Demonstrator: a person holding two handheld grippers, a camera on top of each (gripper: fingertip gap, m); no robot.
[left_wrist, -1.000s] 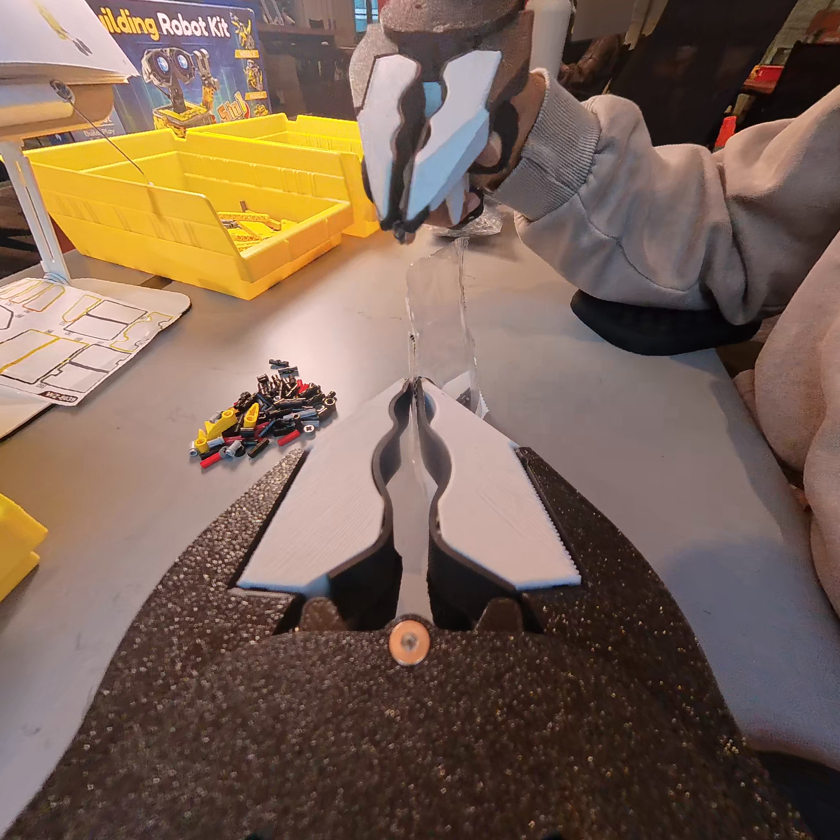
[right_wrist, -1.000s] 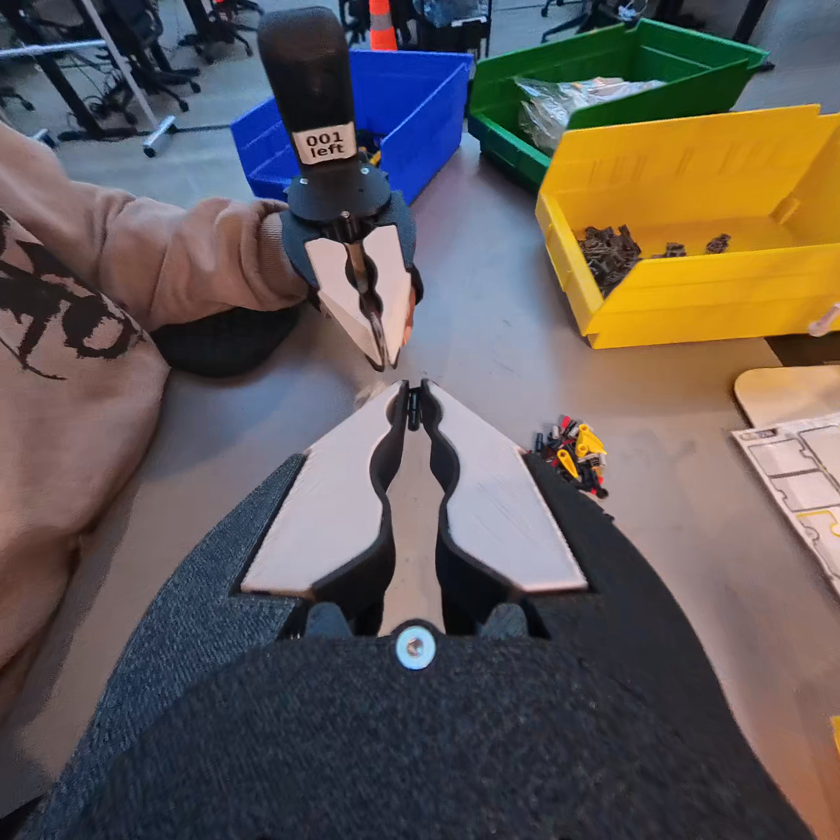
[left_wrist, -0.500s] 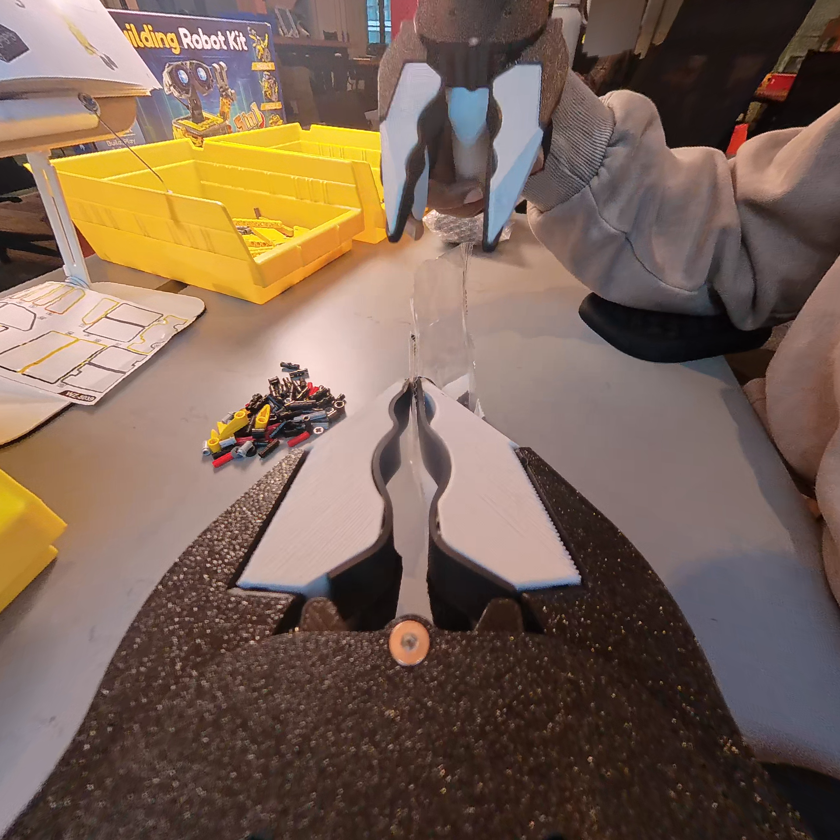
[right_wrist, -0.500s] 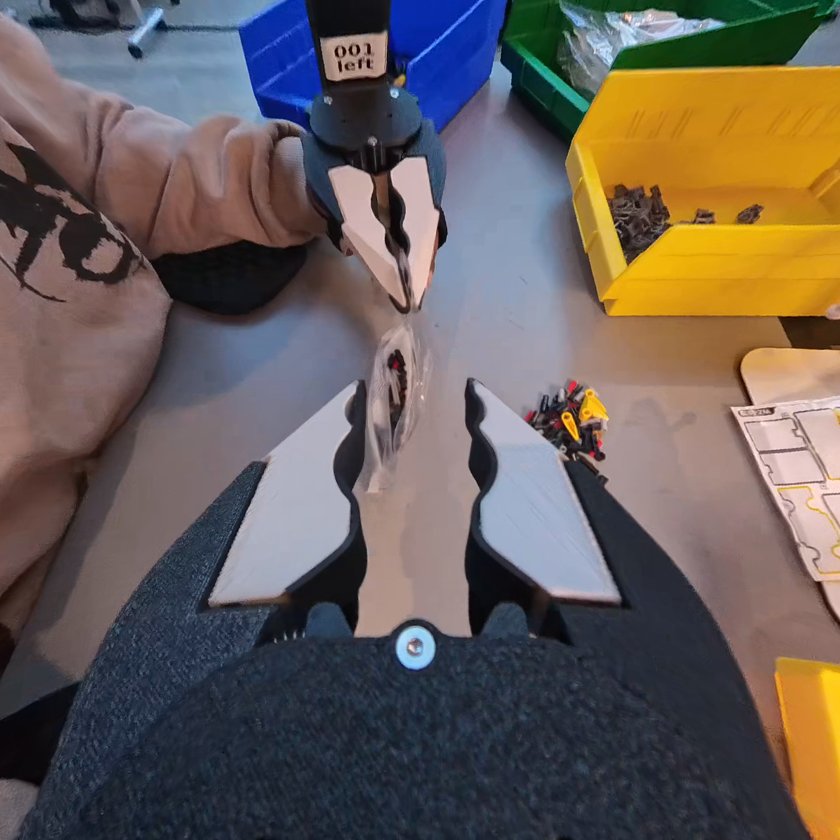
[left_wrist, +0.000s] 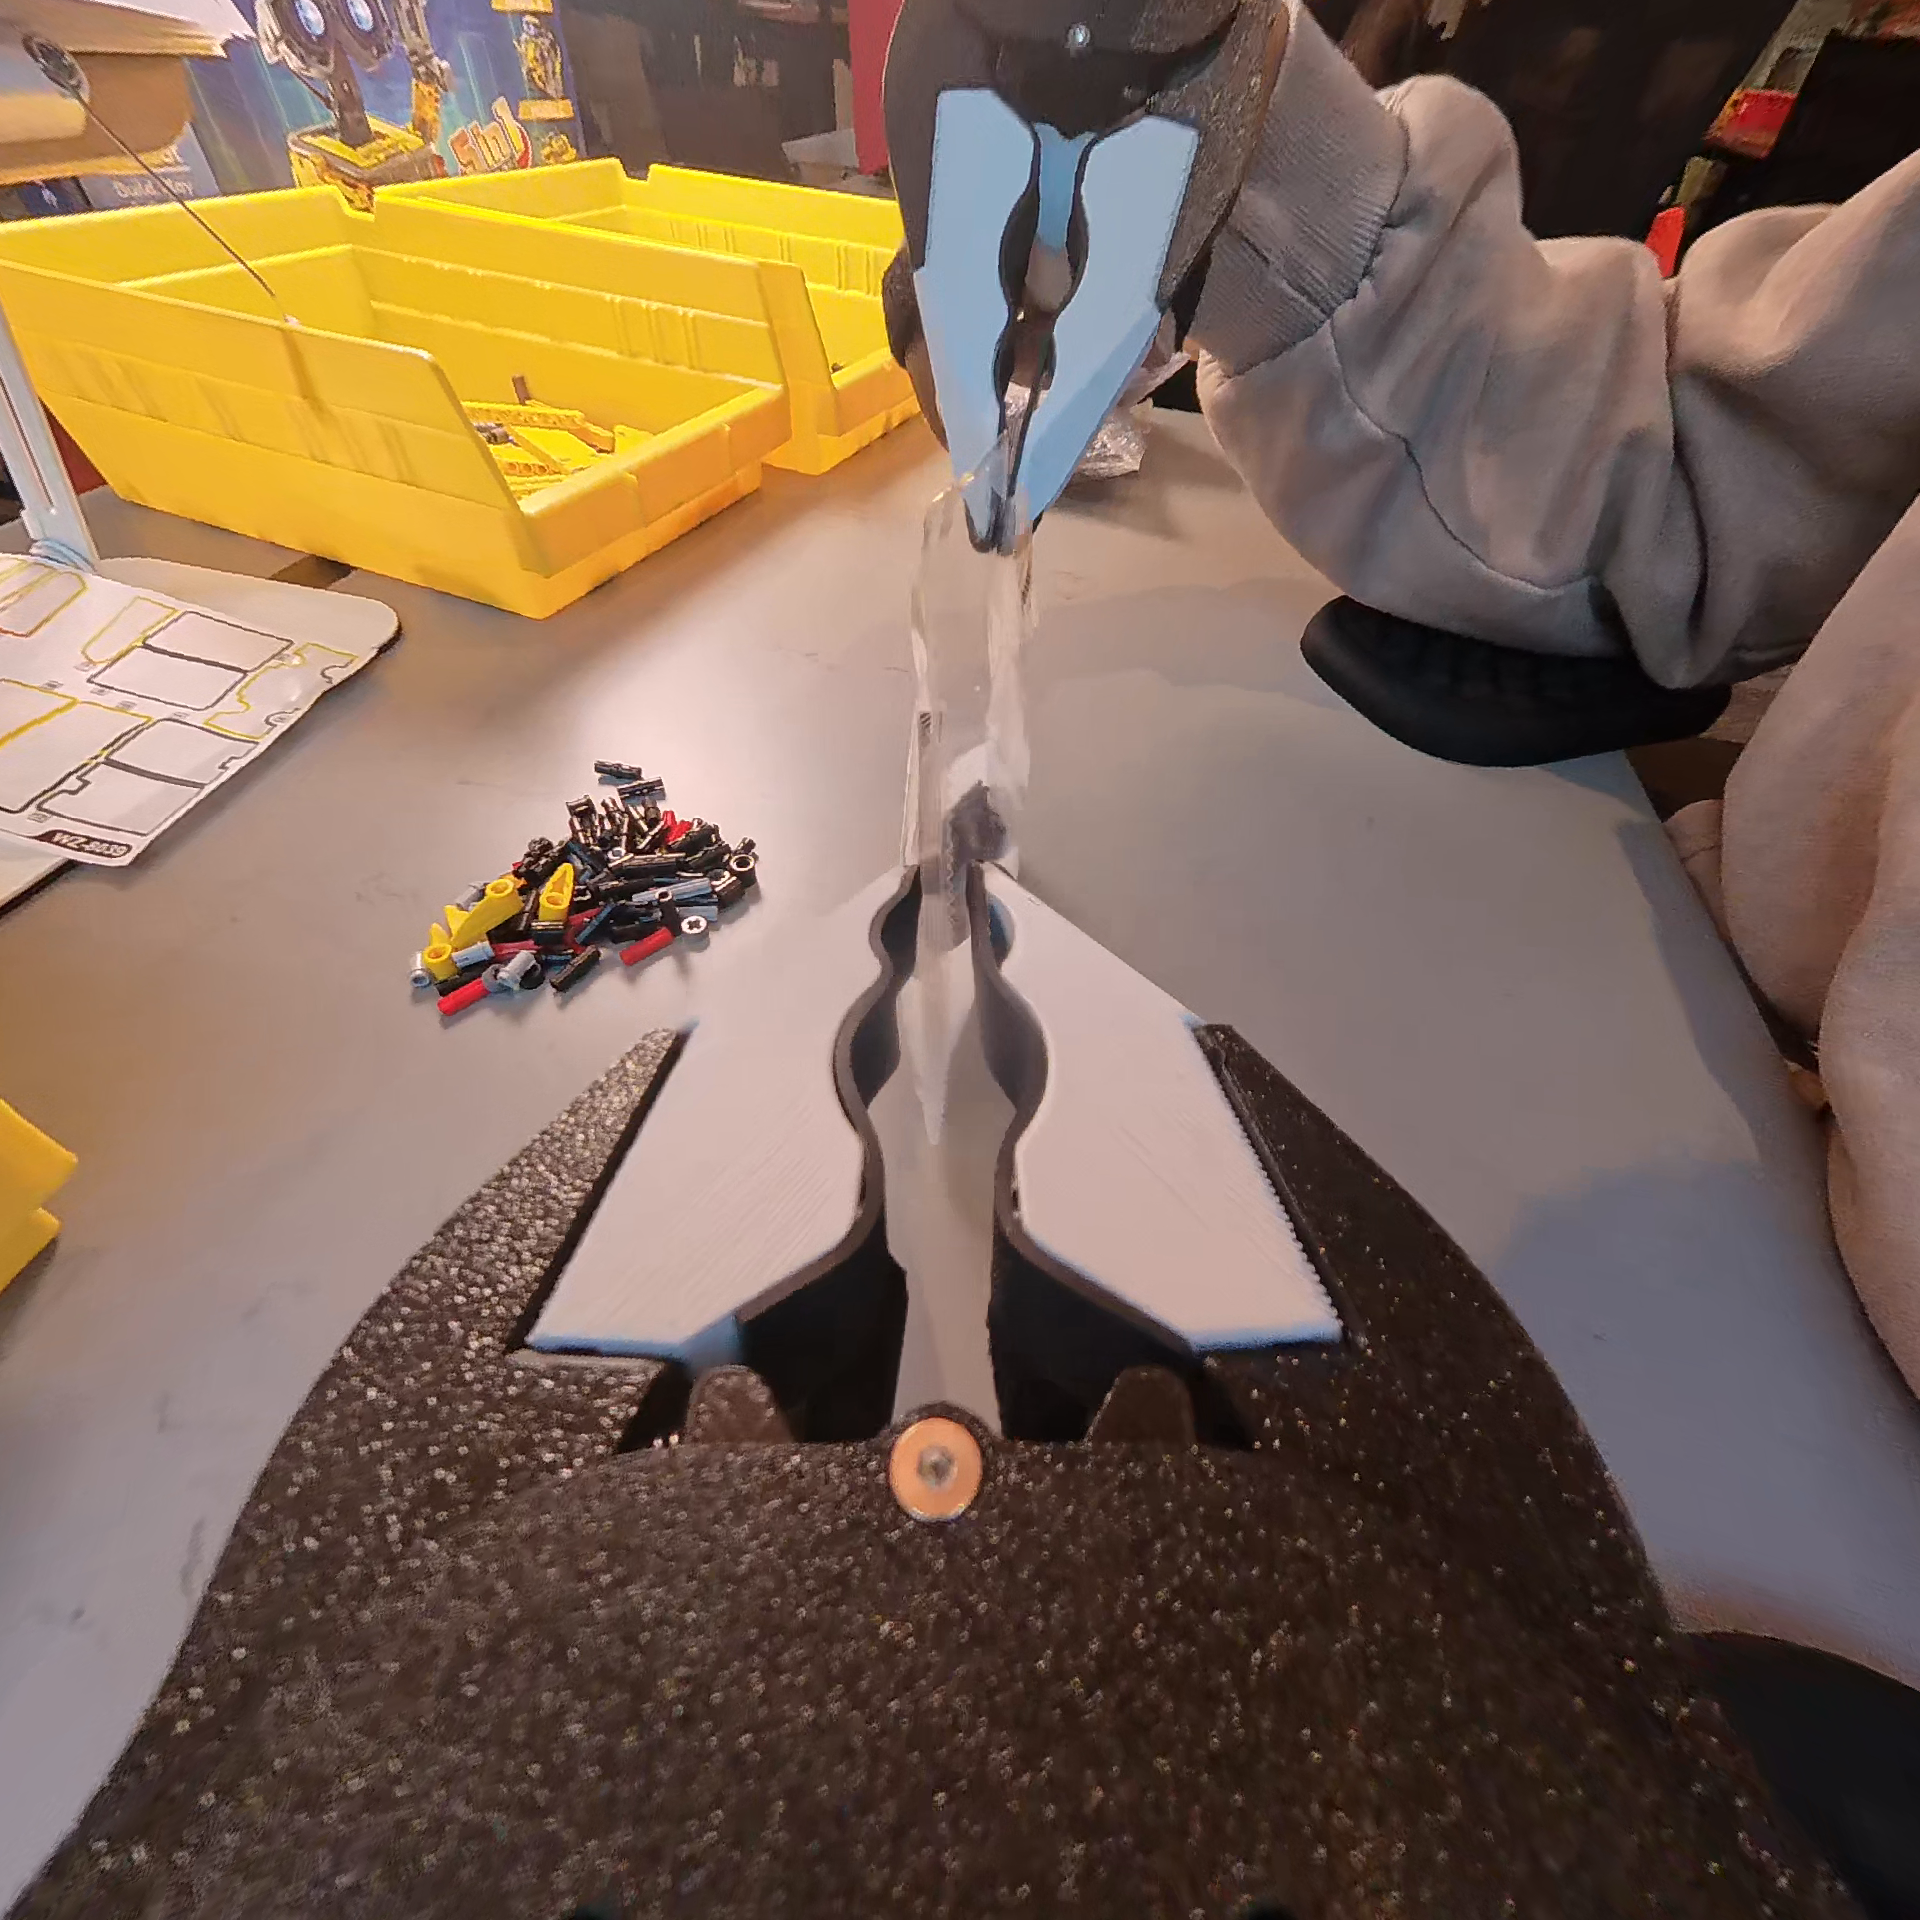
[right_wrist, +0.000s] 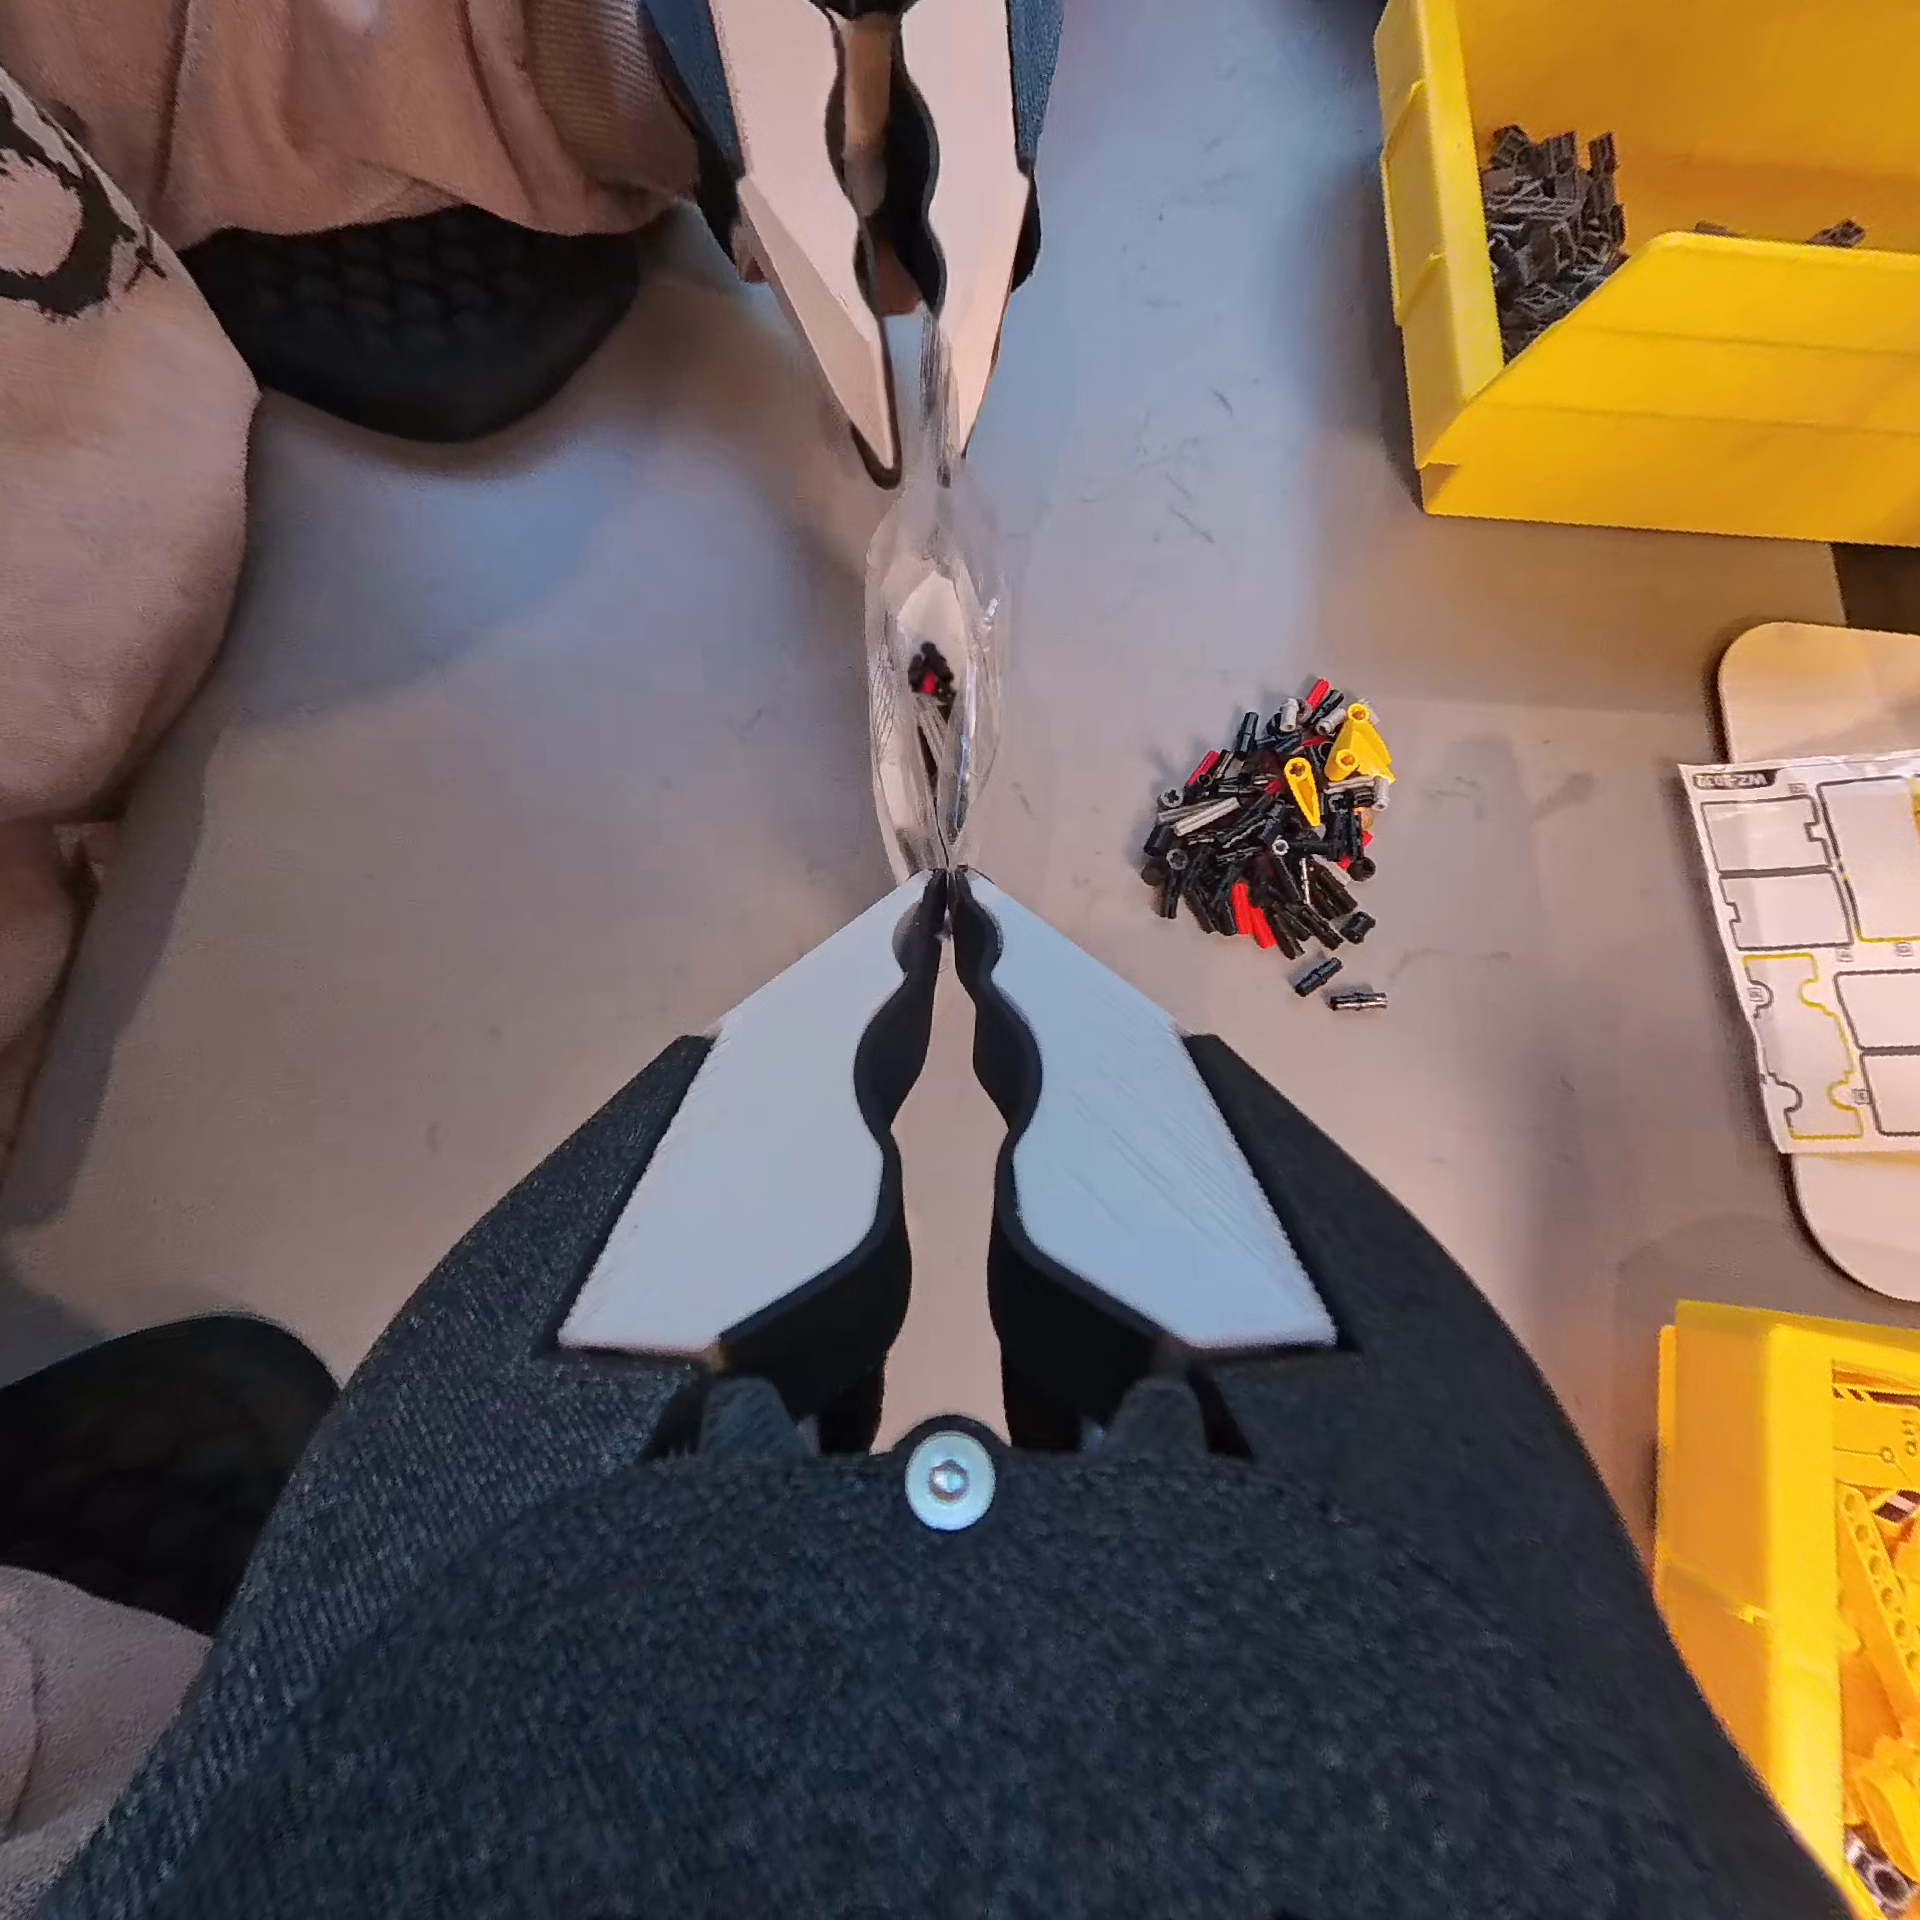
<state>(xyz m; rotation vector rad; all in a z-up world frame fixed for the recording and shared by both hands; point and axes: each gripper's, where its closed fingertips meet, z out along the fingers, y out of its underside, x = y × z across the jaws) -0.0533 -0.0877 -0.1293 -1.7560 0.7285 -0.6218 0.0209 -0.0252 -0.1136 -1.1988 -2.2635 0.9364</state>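
A clear plastic bag, hard to make out, stretches above the table between both grippers; few small dark and red pieces show inside. The left gripper and right gripper each pinch one end. A loose parts pile lies just right of the right gripper.

Both wrist cams close above grey table, facing each other; shared: clear bag between them, small parts pile
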